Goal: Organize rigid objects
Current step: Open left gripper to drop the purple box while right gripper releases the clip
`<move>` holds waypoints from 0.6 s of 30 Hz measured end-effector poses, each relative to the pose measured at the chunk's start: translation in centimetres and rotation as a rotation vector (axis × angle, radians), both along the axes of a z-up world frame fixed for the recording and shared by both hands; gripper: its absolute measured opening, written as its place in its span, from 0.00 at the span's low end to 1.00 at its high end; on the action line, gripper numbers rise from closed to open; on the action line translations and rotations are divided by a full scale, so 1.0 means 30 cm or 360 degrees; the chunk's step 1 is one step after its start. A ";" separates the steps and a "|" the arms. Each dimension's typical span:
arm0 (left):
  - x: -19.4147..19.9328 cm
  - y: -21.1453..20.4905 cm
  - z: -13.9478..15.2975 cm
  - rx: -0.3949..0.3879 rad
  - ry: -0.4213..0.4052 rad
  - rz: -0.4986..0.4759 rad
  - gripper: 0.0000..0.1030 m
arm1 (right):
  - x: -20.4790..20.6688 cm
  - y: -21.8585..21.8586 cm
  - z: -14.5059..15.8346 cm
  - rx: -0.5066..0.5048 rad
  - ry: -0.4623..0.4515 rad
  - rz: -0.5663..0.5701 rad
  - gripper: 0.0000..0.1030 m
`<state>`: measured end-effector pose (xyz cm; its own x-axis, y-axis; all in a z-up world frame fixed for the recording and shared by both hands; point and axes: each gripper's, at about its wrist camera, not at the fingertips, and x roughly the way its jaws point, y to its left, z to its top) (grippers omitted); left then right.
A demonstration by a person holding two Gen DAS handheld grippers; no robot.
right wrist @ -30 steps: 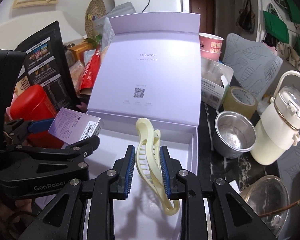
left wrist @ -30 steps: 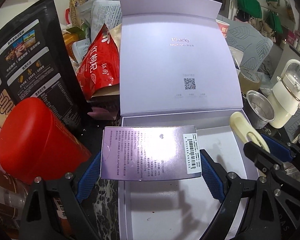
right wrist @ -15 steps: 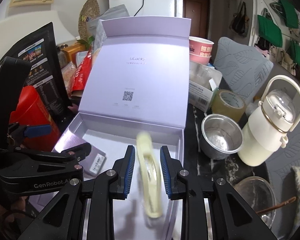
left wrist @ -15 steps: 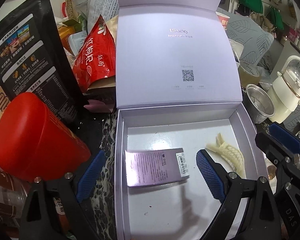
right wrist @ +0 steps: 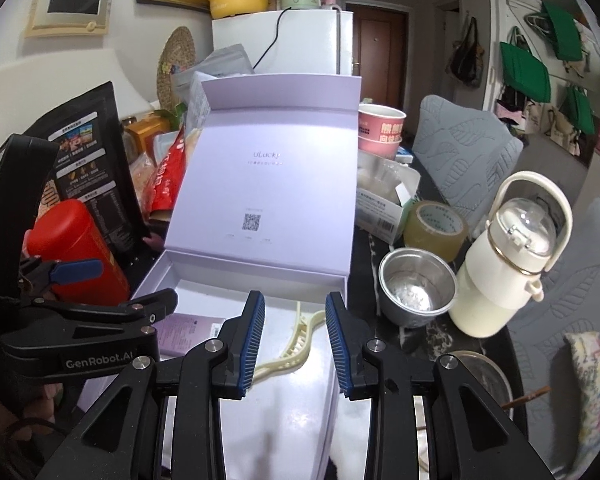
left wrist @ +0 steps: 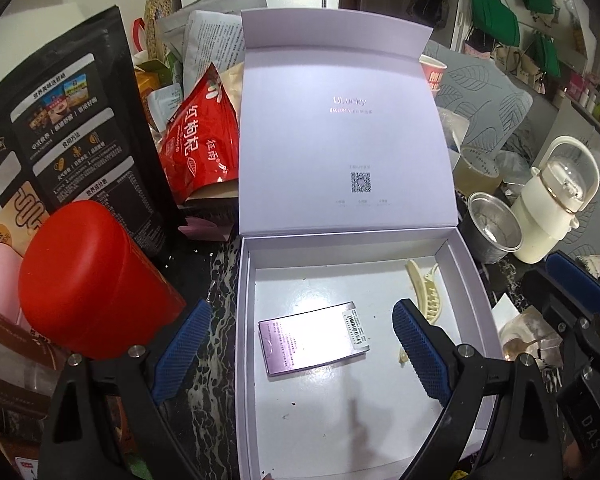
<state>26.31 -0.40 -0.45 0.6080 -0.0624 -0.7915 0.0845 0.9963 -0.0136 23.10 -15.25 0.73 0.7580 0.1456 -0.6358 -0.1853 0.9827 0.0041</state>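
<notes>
An open lilac box (left wrist: 244, 320) stands with its lid raised. On its floor lie a small purple carton (left wrist: 314, 338) and, to its right, a cream hair claw clip (left wrist: 424, 296). My left gripper (left wrist: 300, 348) hangs open above the carton, with nothing between its pads. In the right wrist view my right gripper (right wrist: 295, 344) hovers over the clip (right wrist: 296, 354). Its jaws are opening and the pads stand clear of the clip, which rests on the box (right wrist: 260, 276) floor. The carton (right wrist: 188, 330) shows partly behind the left gripper (right wrist: 116, 286).
A red canister (left wrist: 88, 280), a black pouch (left wrist: 72, 140) and a red snack bag (left wrist: 200, 140) crowd the box's left side. On its right stand a steel cup (right wrist: 416, 288), a cream jug (right wrist: 512, 260), a tape roll (right wrist: 436, 228) and pink cups (right wrist: 380, 128).
My left gripper let go of the purple carton and my right let go of the clip. Both now lie in the box. Both grippers have lifted away.
</notes>
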 end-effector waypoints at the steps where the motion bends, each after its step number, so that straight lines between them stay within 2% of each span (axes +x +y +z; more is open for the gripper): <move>1: -0.008 0.000 0.013 0.0007 -0.0010 0.0002 0.91 | -0.008 0.001 0.007 -0.0004 -0.0006 0.0001 0.31; 18: -0.169 0.010 0.220 -0.0003 -0.0232 -0.0016 0.91 | -0.149 -0.005 0.130 -0.0002 -0.0130 0.0006 0.31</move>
